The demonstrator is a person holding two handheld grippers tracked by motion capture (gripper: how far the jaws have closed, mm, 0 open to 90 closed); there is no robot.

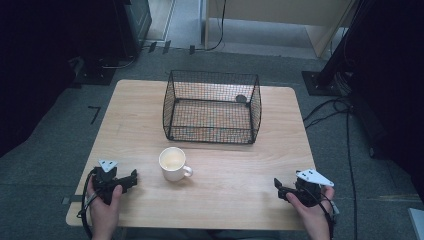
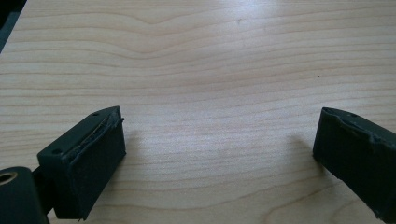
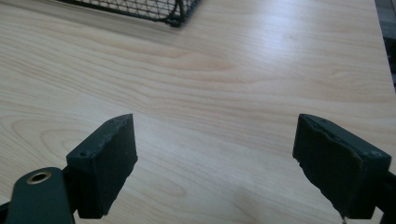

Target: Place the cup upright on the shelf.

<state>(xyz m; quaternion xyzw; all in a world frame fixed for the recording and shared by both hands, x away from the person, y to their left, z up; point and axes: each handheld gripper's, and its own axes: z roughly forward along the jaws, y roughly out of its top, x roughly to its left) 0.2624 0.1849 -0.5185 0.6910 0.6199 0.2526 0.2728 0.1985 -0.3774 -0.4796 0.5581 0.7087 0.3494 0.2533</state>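
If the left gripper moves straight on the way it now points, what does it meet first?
Probably the white mug. The left gripper, jaws open, points right along the wooden table, and the mug stands just ahead, perhaps slightly off its line.

— Where does the mug (image 1: 173, 164) stand?
— On the table (image 1: 240, 170), a little left of the middle, in the near half.
— And the wire basket (image 1: 212, 106)?
— Behind the mug, at the far half of the table, apart from it.
— The left hand-held gripper (image 1: 131, 179)?
— At the near left corner, just left of the mug and not touching it.
— The right hand-held gripper (image 1: 278, 186)?
— At the near right corner, well apart from the mug, with bare table between. In the right gripper view a corner of the basket lies ahead of it, to the left.
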